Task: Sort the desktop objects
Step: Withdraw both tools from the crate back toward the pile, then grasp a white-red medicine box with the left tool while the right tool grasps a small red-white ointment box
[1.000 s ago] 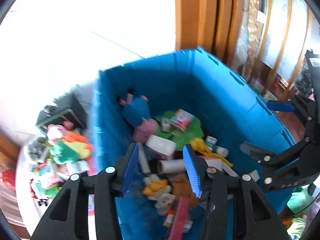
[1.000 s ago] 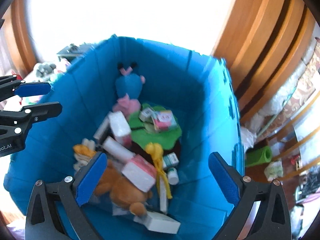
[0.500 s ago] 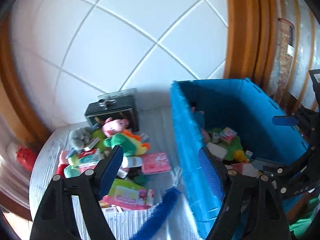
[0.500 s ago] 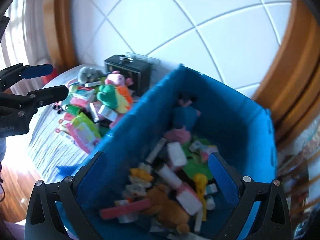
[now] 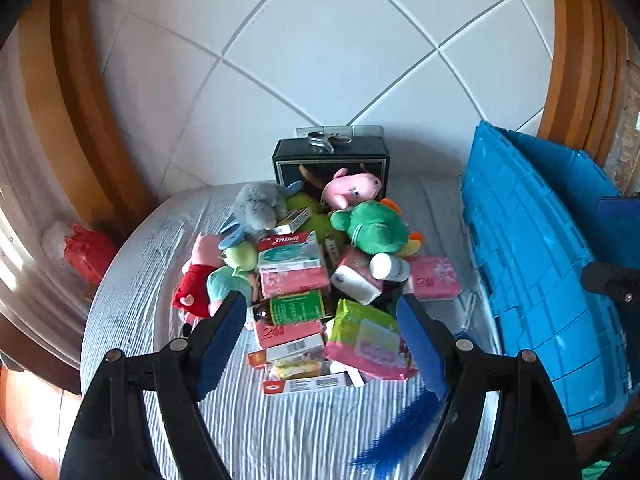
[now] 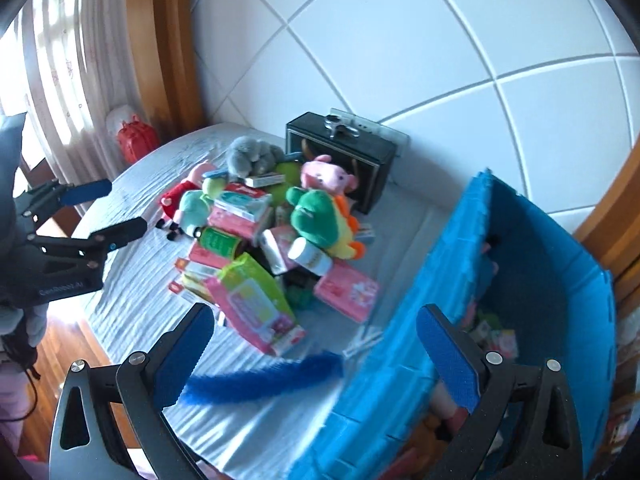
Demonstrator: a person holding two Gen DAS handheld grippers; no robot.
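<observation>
Both claws hang spread and empty: the left claw (image 5: 320,336) above the near edge of the pile, the right claw (image 6: 316,344) over the rim of the blue bin (image 6: 532,280). A second ago both looked down into that bin, the left claw narrower; now they face the worktop (image 5: 280,432). The bin stands right of the pile, with toys and boxes inside. Behind the pile sits a black box (image 5: 332,158). In the pile, largest first: a green plush (image 5: 372,228), a grey plush (image 5: 256,204), a pink pig (image 5: 352,188), a green-and-pink pack (image 5: 368,340), a box reading "TYLENOL" (image 5: 288,250), and a brown bottle with a green label (image 5: 292,308) whose print is too small to read. A blue feather (image 6: 264,380) lies nearest, in front of the pile.
</observation>
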